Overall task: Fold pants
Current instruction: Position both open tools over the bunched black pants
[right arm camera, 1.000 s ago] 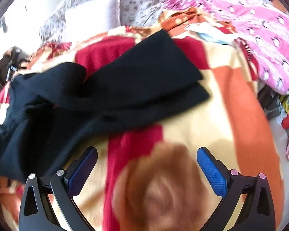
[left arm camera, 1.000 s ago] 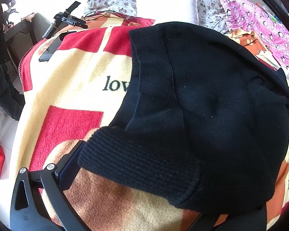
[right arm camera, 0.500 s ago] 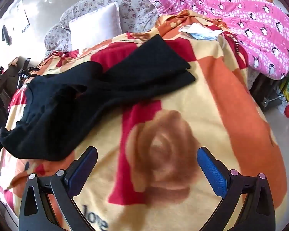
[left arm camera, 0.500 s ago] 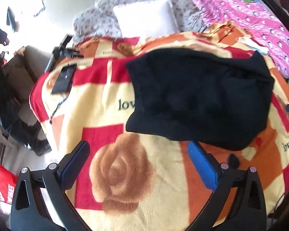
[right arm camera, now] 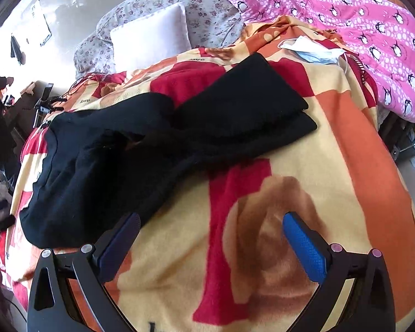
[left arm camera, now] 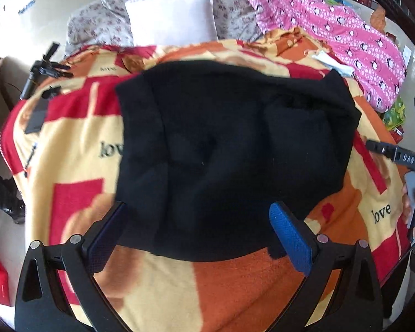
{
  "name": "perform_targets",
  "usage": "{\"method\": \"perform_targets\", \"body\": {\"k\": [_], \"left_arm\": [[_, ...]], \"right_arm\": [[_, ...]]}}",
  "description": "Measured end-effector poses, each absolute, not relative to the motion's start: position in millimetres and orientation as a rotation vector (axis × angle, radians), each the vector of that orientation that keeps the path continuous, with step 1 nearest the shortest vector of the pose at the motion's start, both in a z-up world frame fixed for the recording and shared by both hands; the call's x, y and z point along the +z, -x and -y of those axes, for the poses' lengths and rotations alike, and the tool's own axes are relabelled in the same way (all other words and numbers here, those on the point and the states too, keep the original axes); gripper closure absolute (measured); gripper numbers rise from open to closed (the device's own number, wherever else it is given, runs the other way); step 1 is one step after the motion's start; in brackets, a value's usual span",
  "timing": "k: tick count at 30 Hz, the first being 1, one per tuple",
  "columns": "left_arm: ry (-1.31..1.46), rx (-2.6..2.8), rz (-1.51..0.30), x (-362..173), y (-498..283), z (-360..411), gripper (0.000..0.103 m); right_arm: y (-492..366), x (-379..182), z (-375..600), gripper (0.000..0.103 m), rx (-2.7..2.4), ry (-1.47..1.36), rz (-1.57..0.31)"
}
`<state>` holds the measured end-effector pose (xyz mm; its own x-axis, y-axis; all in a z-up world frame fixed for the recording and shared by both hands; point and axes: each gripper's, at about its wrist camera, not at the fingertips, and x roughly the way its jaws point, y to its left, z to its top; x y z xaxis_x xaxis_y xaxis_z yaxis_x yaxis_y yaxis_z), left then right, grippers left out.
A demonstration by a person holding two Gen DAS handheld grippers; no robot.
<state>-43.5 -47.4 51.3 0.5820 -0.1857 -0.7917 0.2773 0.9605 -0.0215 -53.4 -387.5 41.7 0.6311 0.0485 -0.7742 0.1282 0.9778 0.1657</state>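
- Since the earlier frame, the left tongs [left arm camera: 196, 221] are brought nearer the pants [left arm camera: 235, 144].
- Both tongs, right tongs [right arm camera: 211, 231] included, are held wide, empty.
- Next fold is judged pending: the near hem must be gripped.

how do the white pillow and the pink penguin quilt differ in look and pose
The white pillow is plain; the pink penguin quilt is covered in penguins and white dots. The white pillow leans propped against floral bedding, while the pink penguin quilt lies heaped along the bed's right side. The quilt spreads much wider. Both sit beyond the black pants.
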Motion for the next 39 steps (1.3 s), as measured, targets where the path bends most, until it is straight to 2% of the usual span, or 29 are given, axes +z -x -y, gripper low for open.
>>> {"method": "perform_targets", "body": {"k": [39], "left_arm": [[-0.095, -0.222, -0.908, 56.0, 28.5, 52.9, 0.001]], "right_arm": [[34.0, 53.3, 364.7, 0.001, 0.001, -0.181, -0.902]]}}
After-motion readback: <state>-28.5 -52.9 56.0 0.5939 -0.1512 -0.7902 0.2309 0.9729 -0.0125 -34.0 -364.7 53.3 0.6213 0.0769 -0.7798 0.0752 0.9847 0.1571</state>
